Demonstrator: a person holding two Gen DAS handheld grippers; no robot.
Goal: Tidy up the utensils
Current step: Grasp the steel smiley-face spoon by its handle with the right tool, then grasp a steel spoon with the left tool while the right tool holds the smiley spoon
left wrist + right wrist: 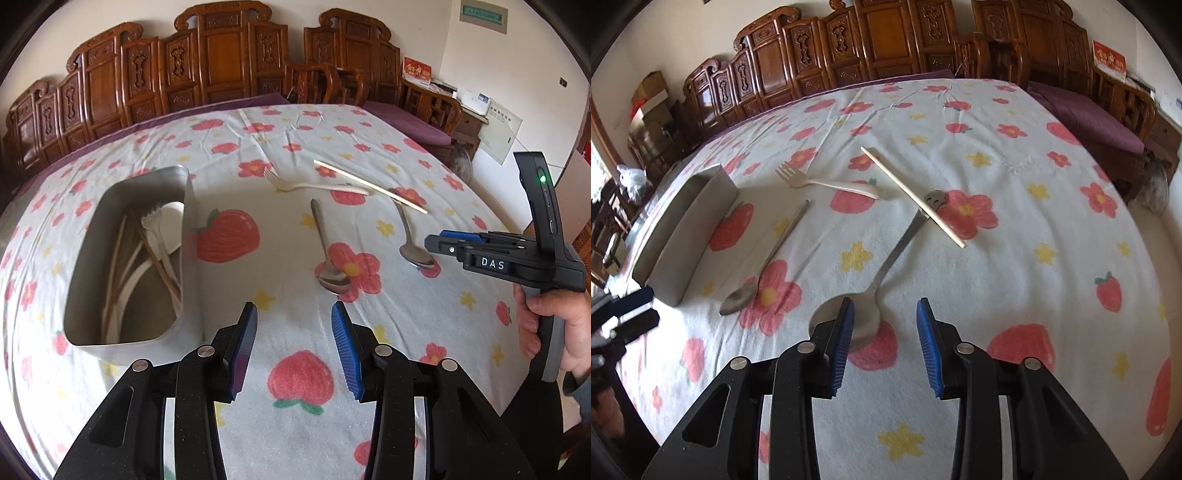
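Note:
A steel utensil box [188, 229] stands at the left and holds chopsticks, a white fork and a white spoon; it also shows in the right wrist view [683, 236]. On the cloth lie two metal spoons [327, 251] [410, 240], a white fork [314, 184] and one chopstick [369, 185]. My left gripper [293, 314] is open and empty, just in front of the left spoon's bowl. My right gripper [884, 310] is open, low over the bowl of the right spoon [864, 317]. The other spoon [764, 266], fork [827, 182] and chopstick [912, 195] lie beyond.
The table is covered by a white cloth [295, 373] with flowers and strawberries. Carved wooden chairs [221, 62] line the far side. My right gripper [432, 245] and the hand holding it show at the right edge of the left wrist view.

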